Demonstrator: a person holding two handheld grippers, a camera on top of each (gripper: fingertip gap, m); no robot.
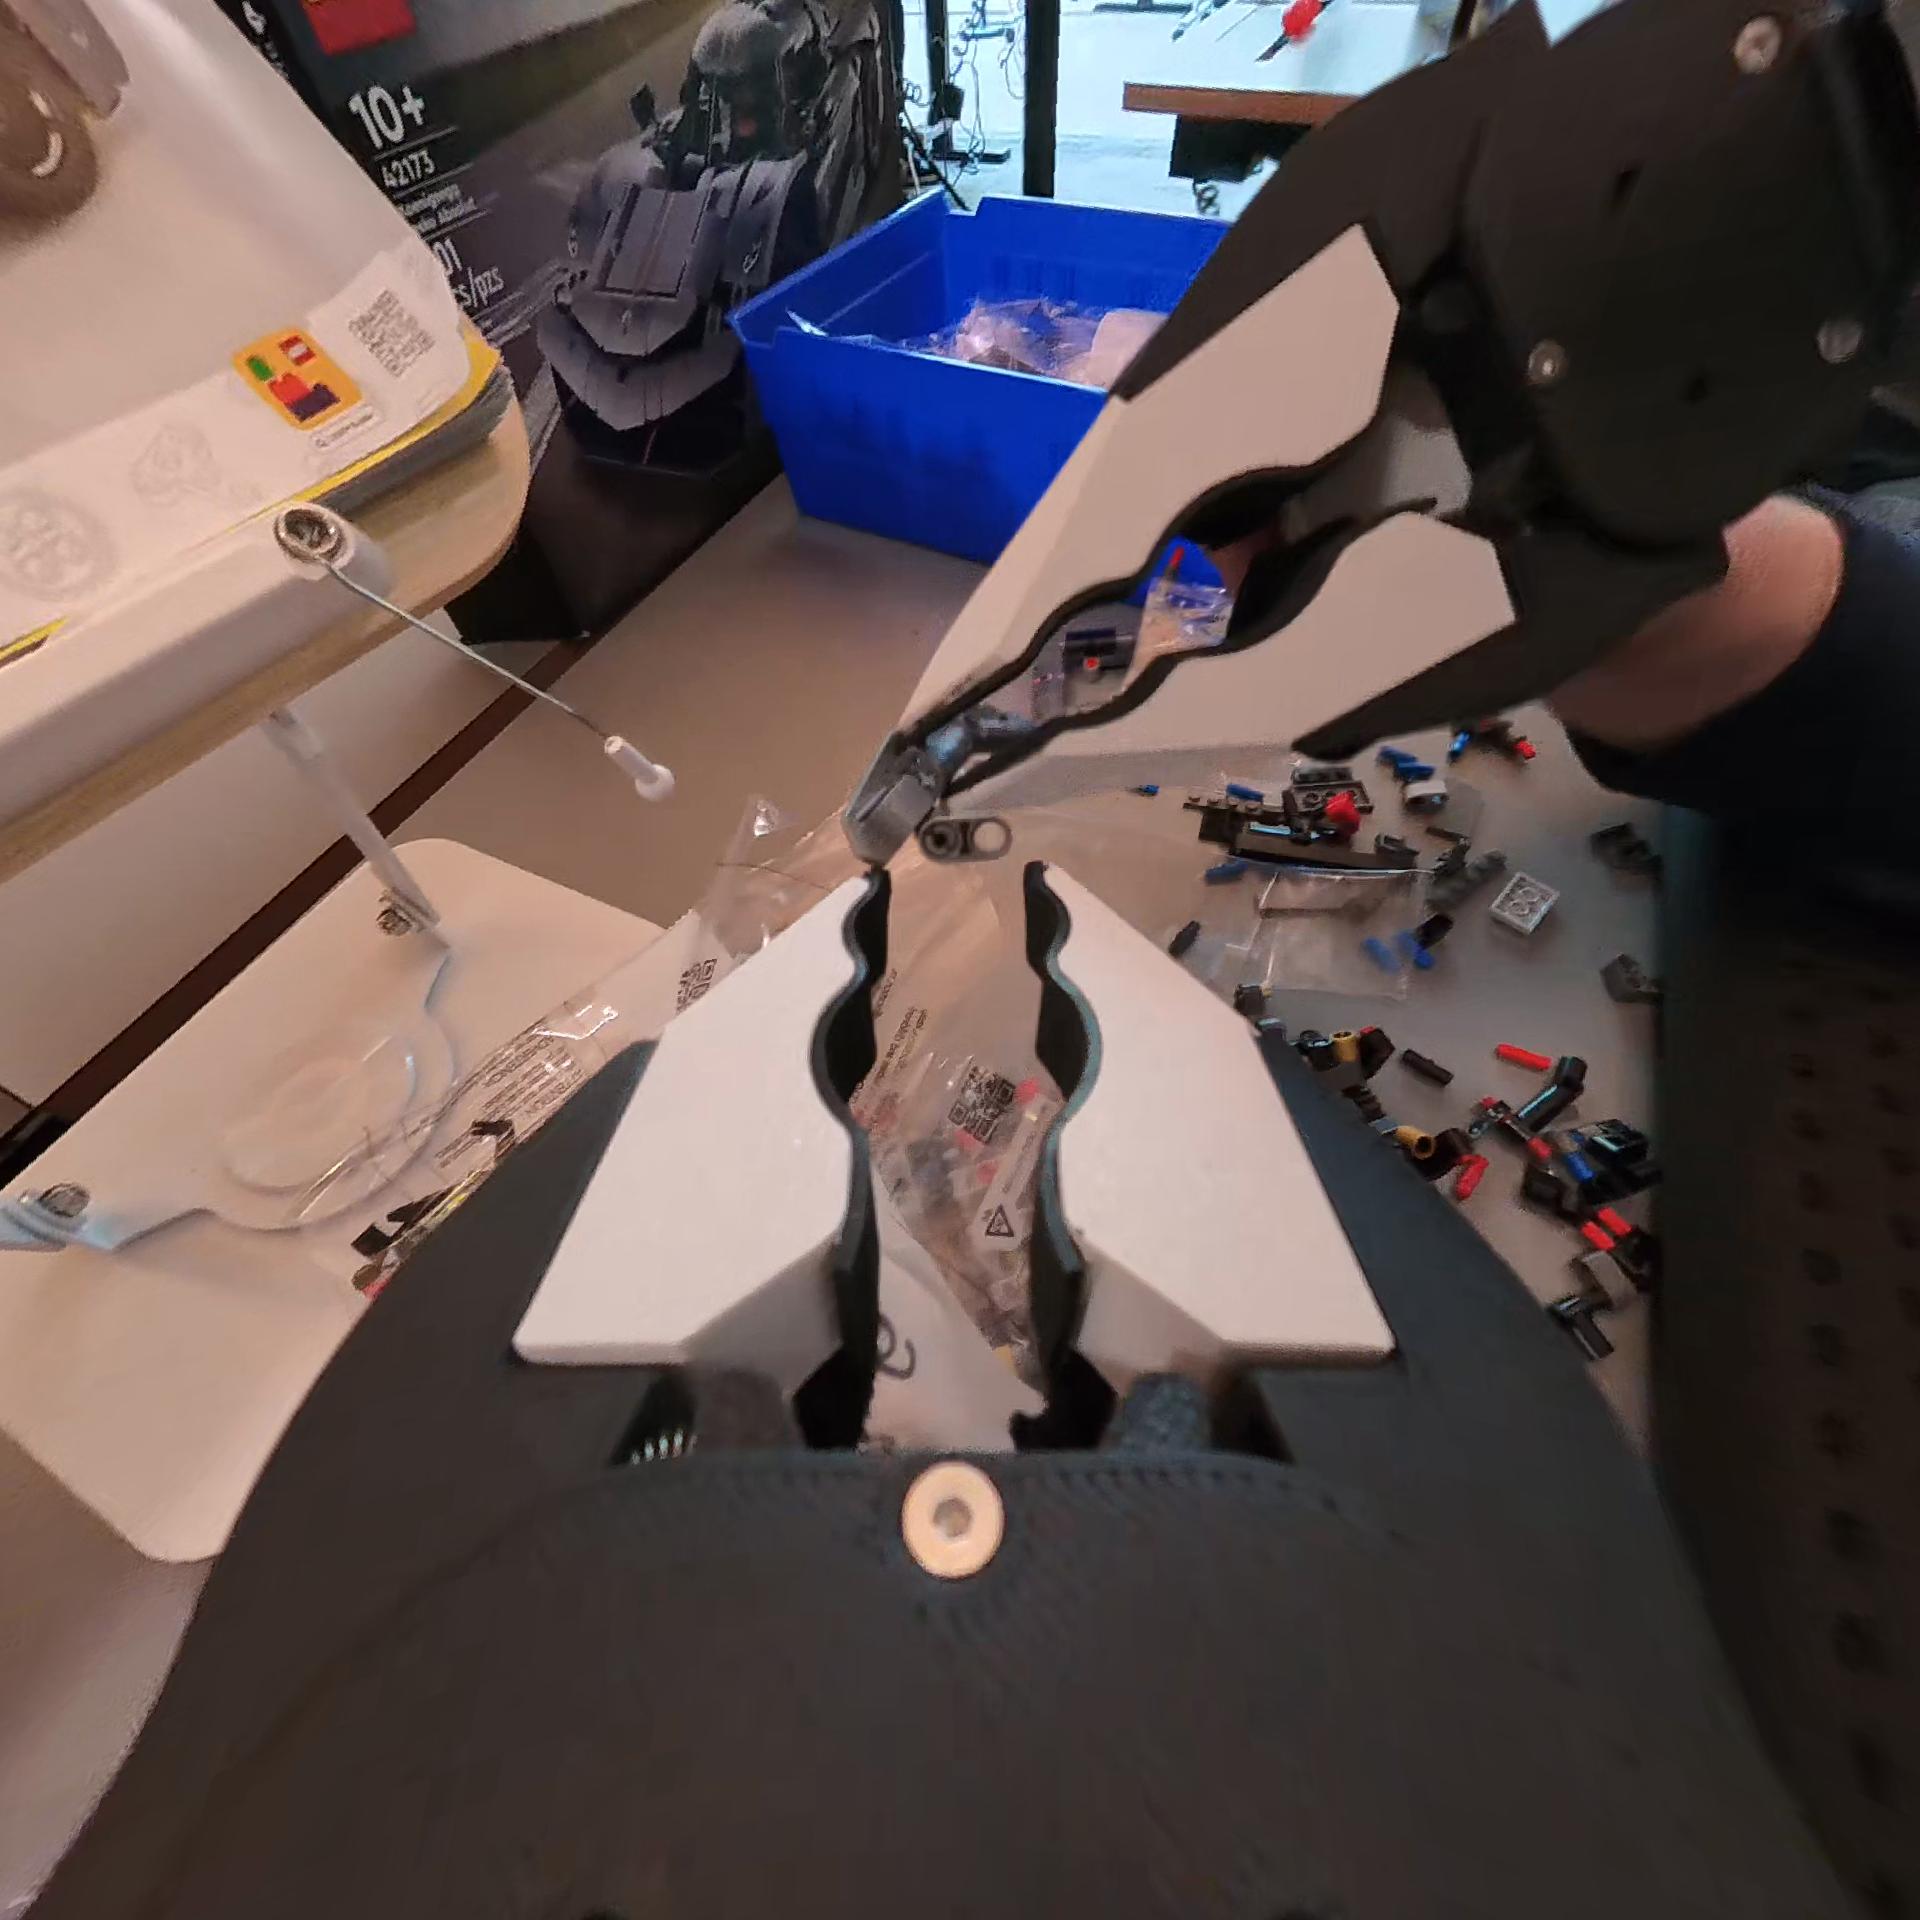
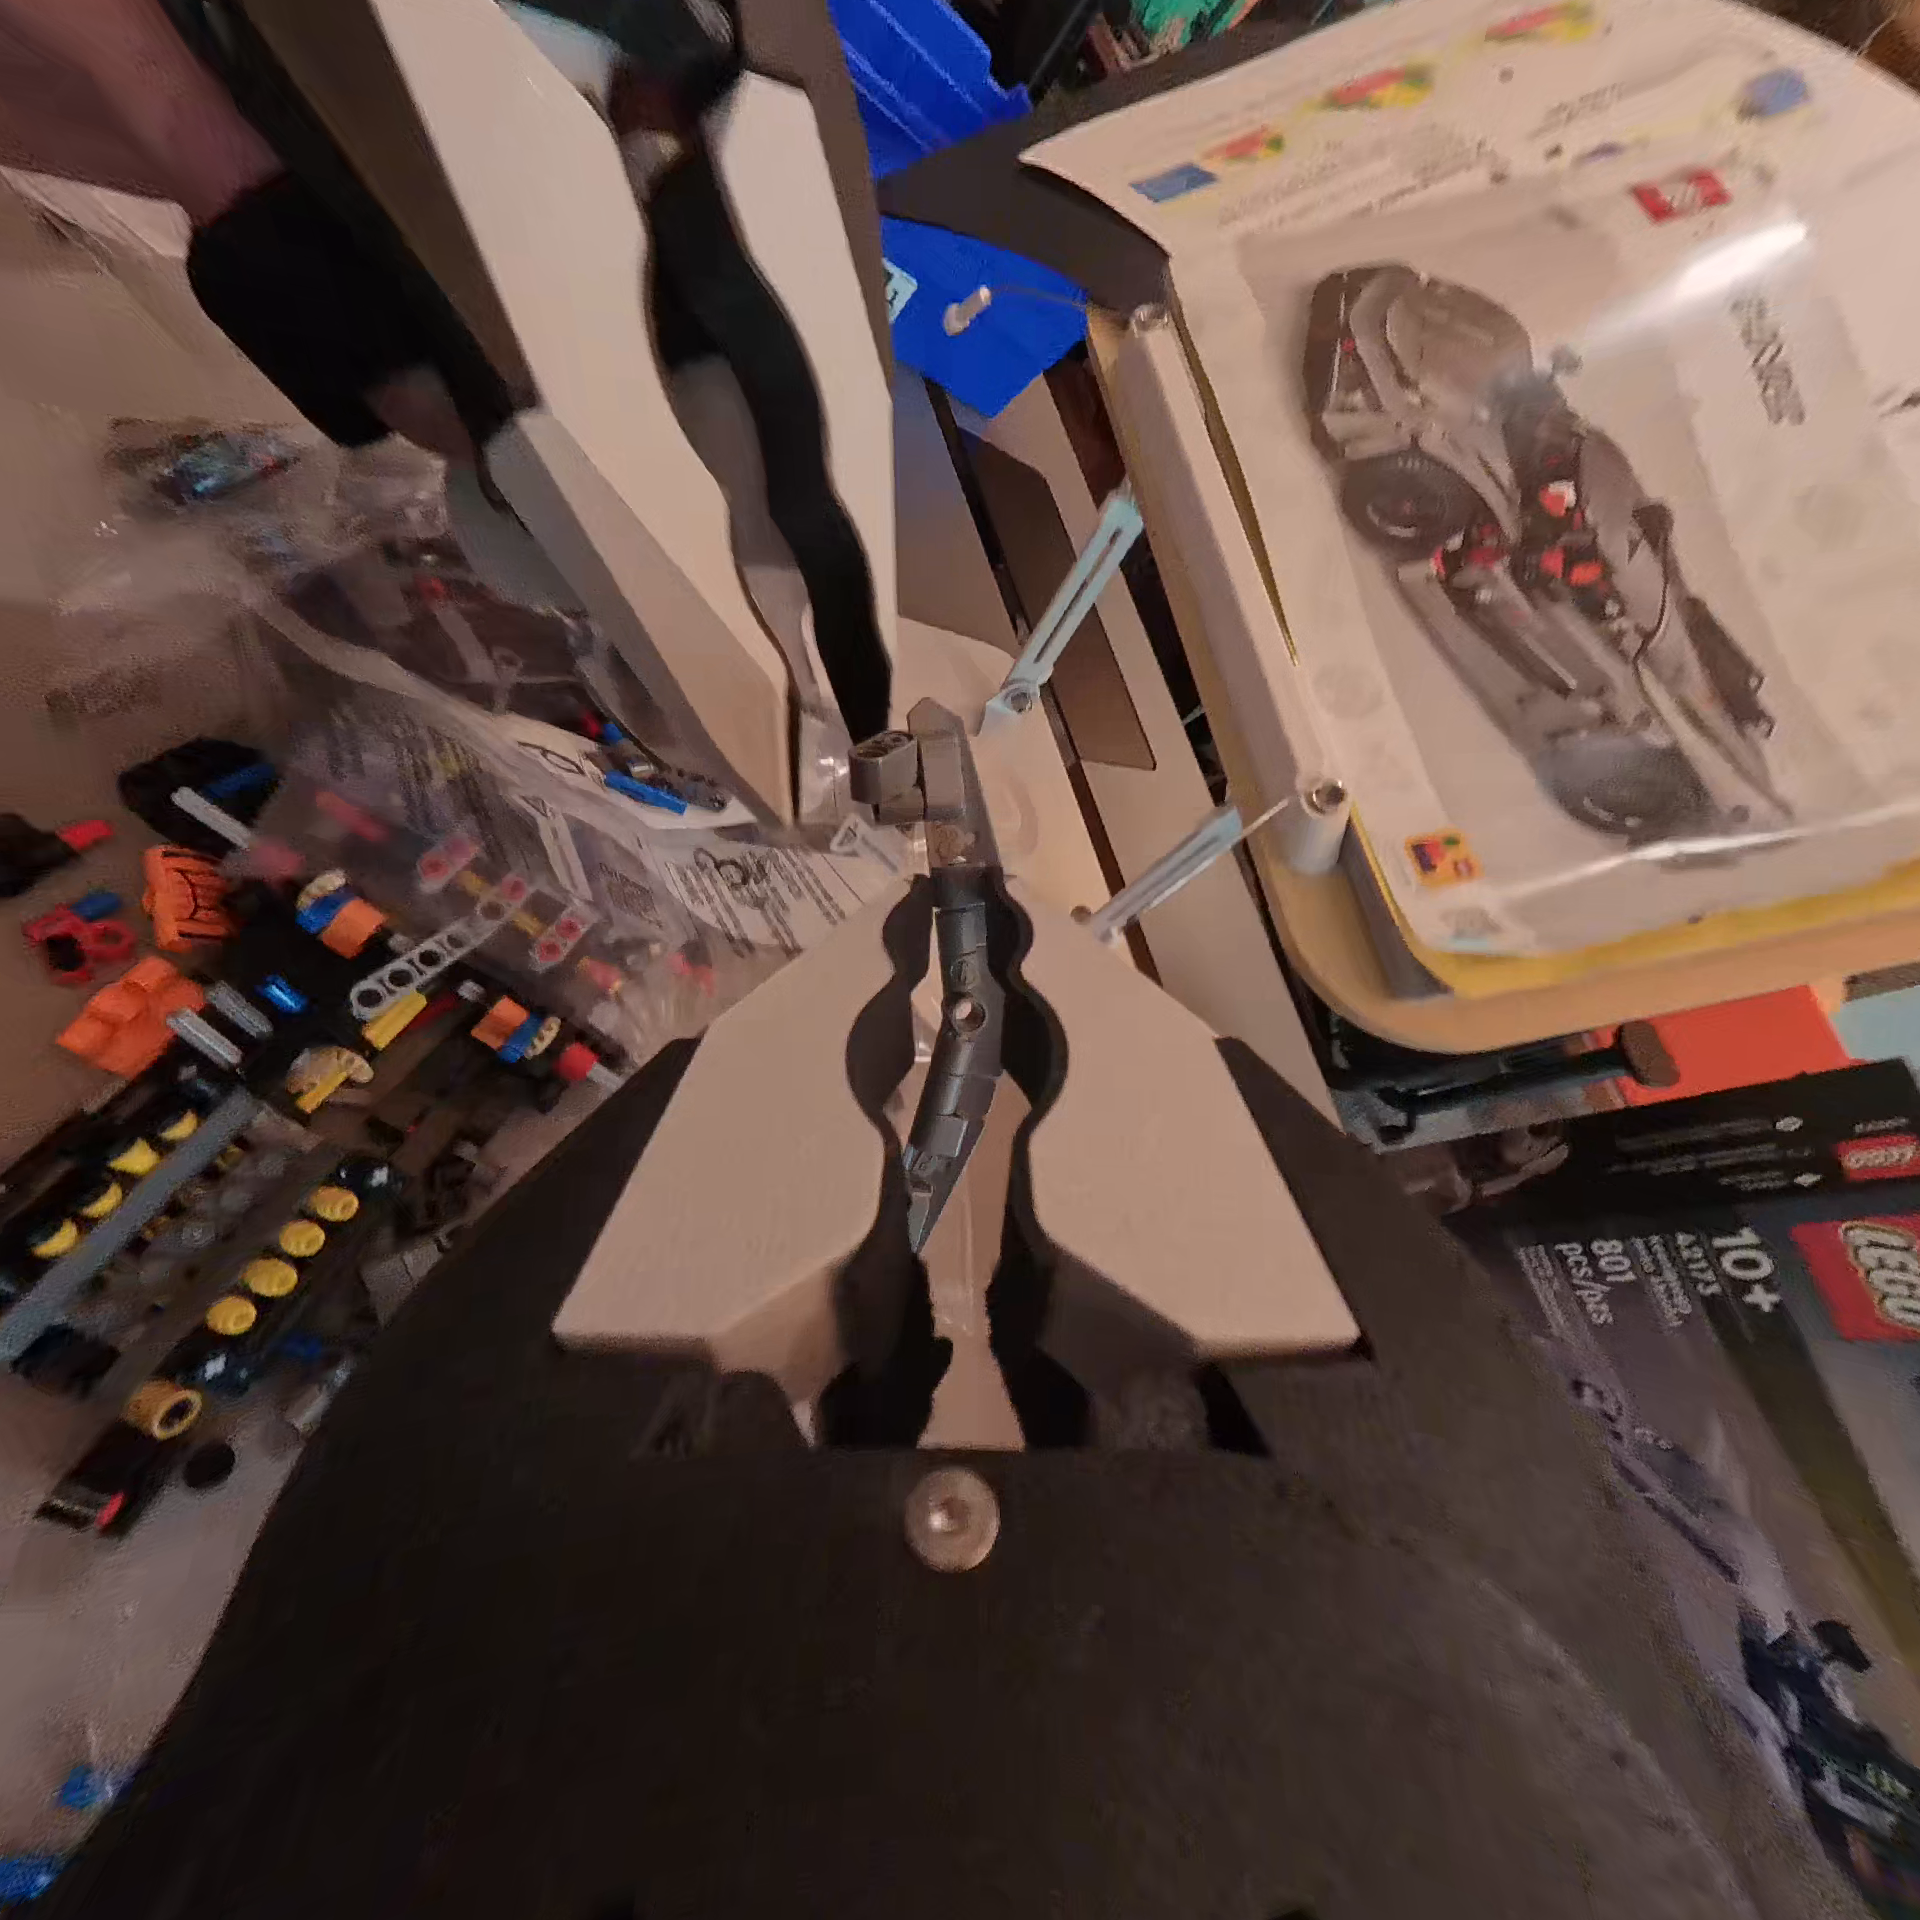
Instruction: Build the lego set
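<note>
Right tool clamps the grey piece, light, stiff, slick plastic best pinched mid-body, above the bench; left tool open just under its tip

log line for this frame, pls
left gripper: open, empty | right gripper: shut on grey lego assembly | bag under left
</note>
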